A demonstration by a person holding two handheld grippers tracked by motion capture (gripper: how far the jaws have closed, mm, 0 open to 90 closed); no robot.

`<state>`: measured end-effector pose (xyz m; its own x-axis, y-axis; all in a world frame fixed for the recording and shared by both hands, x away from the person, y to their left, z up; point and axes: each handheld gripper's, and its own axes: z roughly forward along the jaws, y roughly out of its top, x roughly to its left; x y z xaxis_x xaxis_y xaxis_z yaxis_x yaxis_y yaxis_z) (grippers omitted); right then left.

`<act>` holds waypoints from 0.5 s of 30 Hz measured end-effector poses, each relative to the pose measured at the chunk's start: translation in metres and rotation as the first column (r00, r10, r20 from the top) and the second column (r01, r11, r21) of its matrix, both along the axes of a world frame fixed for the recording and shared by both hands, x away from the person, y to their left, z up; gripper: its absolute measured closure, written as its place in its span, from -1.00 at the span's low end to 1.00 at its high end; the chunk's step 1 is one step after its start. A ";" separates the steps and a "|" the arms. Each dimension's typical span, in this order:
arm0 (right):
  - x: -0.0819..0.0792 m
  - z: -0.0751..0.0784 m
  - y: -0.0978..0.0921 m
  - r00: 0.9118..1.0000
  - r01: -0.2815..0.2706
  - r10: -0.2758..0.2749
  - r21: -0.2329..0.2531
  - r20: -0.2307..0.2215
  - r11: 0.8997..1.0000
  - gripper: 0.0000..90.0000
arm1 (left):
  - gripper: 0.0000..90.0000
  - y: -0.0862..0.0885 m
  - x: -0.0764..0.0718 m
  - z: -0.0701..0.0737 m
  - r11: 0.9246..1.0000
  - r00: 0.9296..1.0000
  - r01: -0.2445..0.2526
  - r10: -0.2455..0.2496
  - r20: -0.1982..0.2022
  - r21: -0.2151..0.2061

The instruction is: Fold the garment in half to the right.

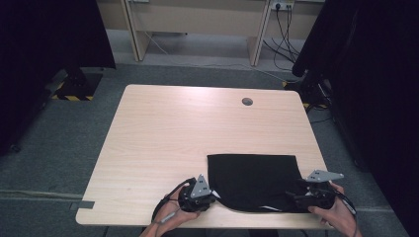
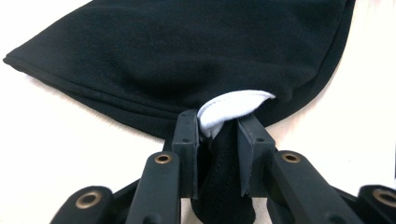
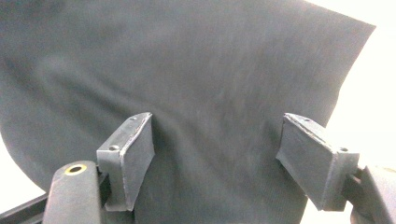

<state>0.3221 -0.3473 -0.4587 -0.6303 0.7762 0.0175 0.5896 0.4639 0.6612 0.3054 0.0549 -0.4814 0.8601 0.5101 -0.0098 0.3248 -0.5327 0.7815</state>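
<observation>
High view: wooden table, black cloth folded flat at the near right edge. Left gripper clenched on the cloth's near-left corner, a white label bunched between its jaws. Right gripper spread wide over the fabric, gripping nothing. Risk: a one-sided pull would drag the cloth askew, or the thin pinch slips off.

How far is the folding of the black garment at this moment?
The black garment already lies as a flat, roughly rectangular packet near the front edge of the table, so at least one fold looks done. In hand: the left tongs are shut on its near corner, pinching a white label. The right tongs are open over the cloth, gripping nothing. Probably left: a right-side grip and another fold.
</observation>
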 end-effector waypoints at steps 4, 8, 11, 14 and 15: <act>0.003 0.009 0.012 0.999 -0.025 0.022 0.075 0.037 0.997 -0.40 | 0.59 0.000 0.000 0.000 1.000 1.000 0.002 -0.002 0.005 0.001; 0.010 0.015 0.029 0.998 -0.038 0.034 0.078 0.057 0.996 -0.40 | 0.59 0.000 -0.001 0.000 1.000 1.000 0.007 -0.007 0.003 0.001; 0.017 0.017 0.043 0.997 -0.056 0.052 0.083 0.060 0.995 -0.40 | 0.59 0.000 0.000 0.000 1.000 1.000 0.006 -0.006 -0.004 -0.004; 0.025 0.019 0.057 0.995 -0.090 0.085 0.087 0.060 0.992 -0.40 | 0.59 0.001 0.000 0.000 1.000 1.000 0.006 -0.006 -0.008 -0.005; 0.028 0.020 0.062 0.993 -0.103 0.097 0.103 0.060 0.989 -0.40 | 0.59 0.001 0.001 0.000 1.000 1.000 0.007 -0.007 -0.010 -0.006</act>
